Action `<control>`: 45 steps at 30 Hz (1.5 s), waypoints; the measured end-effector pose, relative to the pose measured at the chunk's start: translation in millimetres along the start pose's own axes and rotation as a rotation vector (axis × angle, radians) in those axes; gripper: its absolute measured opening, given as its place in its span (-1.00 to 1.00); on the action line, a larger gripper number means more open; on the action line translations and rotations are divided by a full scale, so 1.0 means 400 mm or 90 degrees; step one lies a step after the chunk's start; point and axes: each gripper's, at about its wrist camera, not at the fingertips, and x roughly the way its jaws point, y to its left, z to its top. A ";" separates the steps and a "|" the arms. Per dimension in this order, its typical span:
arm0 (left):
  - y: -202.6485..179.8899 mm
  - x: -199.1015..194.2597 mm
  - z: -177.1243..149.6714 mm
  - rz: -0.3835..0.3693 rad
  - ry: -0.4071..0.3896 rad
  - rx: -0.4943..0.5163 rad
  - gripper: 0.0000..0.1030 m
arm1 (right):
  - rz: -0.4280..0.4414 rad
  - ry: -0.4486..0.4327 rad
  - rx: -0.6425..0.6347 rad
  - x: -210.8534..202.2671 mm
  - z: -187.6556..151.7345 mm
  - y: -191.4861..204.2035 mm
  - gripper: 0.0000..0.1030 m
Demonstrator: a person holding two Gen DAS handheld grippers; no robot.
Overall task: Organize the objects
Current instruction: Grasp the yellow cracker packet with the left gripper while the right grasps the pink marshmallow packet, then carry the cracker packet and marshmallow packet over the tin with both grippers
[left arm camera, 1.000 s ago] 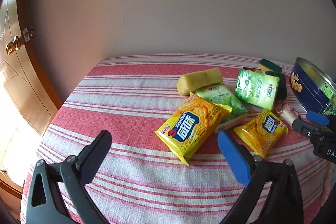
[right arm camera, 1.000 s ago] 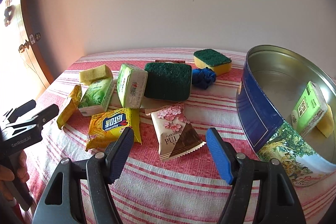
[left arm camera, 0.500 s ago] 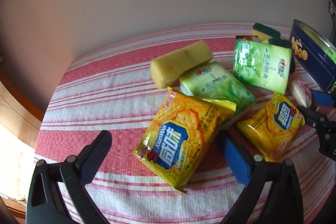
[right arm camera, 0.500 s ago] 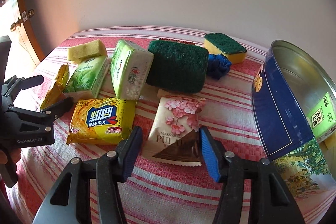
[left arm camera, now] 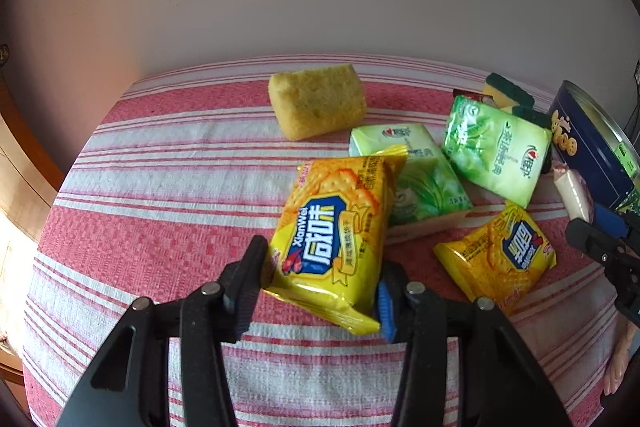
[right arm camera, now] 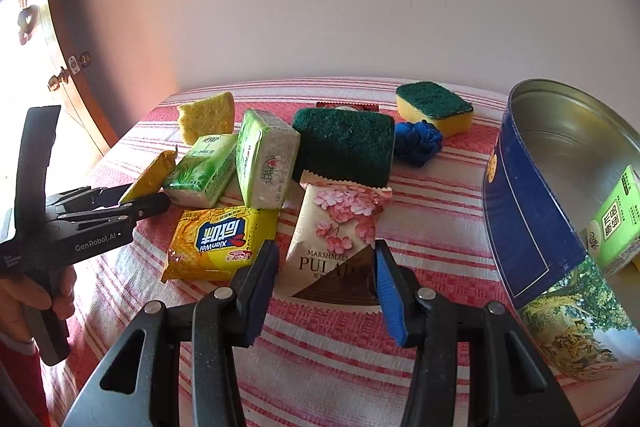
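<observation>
Left claw [left arm camera: 322,281] just closed, pads pinching yellow cracker pack [left arm camera: 334,235]. Right claw [right arm camera: 326,283] narrowing, flanking marshmallow pack [right arm camera: 336,243], contact unclear; tin [right arm camera: 532,227] at 3 o'clock.

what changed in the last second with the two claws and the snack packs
The left claw came in on the big yellow cracker pack; its jaws have just been closing and now pinch the pack's near end. The right claw narrowed around the marshmallow packet, which sits between its pads, seemingly touching. The sponges, green tissue packs, small yellow pack and blue tin stayed put.
</observation>
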 end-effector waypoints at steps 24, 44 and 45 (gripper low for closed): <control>-0.262 -0.274 -0.009 -0.020 -0.271 -0.048 -0.11 | 0.046 -0.232 0.007 -0.239 0.021 -0.060 -0.03; -0.632 -0.247 0.064 -0.108 -0.278 0.034 -0.11 | -0.093 -0.288 0.076 -0.343 0.012 -0.422 -0.03; -0.651 -0.243 0.065 -0.110 -0.277 0.042 -0.11 | -0.104 -0.289 0.077 -0.349 0.007 -0.445 -0.03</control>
